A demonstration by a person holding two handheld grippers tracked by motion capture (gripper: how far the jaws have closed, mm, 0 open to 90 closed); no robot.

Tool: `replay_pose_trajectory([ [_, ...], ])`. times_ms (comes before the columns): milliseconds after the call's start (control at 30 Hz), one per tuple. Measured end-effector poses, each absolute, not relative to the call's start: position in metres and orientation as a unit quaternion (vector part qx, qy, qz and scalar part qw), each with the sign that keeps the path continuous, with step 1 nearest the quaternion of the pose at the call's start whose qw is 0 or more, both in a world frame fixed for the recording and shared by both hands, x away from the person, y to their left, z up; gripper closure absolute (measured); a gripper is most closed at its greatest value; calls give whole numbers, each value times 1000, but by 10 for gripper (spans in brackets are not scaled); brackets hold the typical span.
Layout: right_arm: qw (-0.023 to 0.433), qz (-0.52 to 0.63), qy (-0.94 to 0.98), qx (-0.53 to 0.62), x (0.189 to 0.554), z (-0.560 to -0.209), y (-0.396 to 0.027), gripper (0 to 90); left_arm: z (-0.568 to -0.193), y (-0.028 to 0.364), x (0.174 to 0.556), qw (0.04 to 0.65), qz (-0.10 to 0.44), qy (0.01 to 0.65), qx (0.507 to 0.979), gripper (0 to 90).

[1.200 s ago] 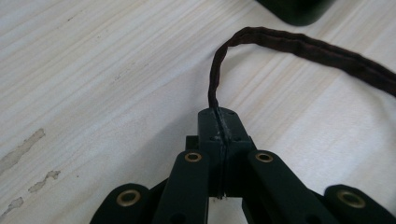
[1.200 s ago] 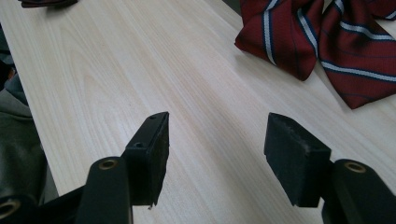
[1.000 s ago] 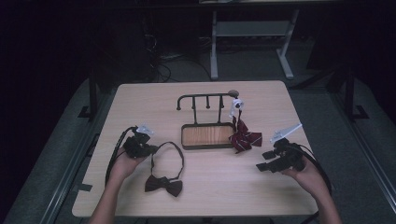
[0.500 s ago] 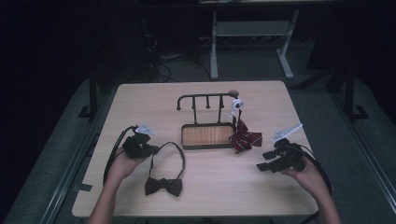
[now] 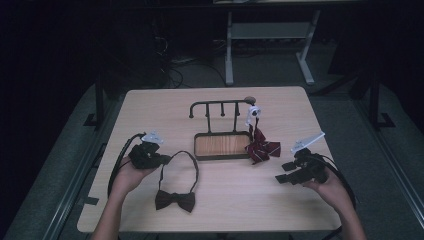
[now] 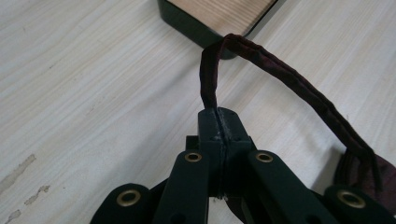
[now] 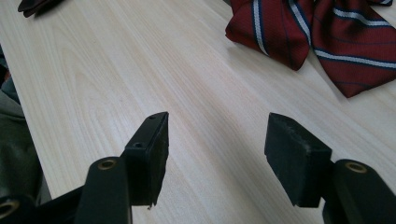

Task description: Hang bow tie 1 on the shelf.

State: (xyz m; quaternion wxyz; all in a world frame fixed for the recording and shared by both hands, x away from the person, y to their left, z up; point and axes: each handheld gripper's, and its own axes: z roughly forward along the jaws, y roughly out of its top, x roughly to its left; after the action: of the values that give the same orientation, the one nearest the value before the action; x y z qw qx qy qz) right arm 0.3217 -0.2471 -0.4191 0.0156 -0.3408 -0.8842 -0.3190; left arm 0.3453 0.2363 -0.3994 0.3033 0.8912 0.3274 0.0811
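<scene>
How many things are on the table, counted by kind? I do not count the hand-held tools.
Bow ties: 2, a dark brown bow tie with a neck strap and a red striped bow tie
Black metal hook racks with a wooden base: 1
Total: 3

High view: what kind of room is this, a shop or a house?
Probably a lab or workshop set up for recording. A lone wooden table stands in a dark room, cables lie on the floor behind it, and a metal stand is at the back.
</scene>
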Motion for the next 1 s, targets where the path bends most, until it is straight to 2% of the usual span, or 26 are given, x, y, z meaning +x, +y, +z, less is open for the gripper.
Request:
replay_pose_trajectory([
  [1000,19,-321,-883,-340,323,-420,-249,399,-374,226,332,306,89,293,901,897],
])
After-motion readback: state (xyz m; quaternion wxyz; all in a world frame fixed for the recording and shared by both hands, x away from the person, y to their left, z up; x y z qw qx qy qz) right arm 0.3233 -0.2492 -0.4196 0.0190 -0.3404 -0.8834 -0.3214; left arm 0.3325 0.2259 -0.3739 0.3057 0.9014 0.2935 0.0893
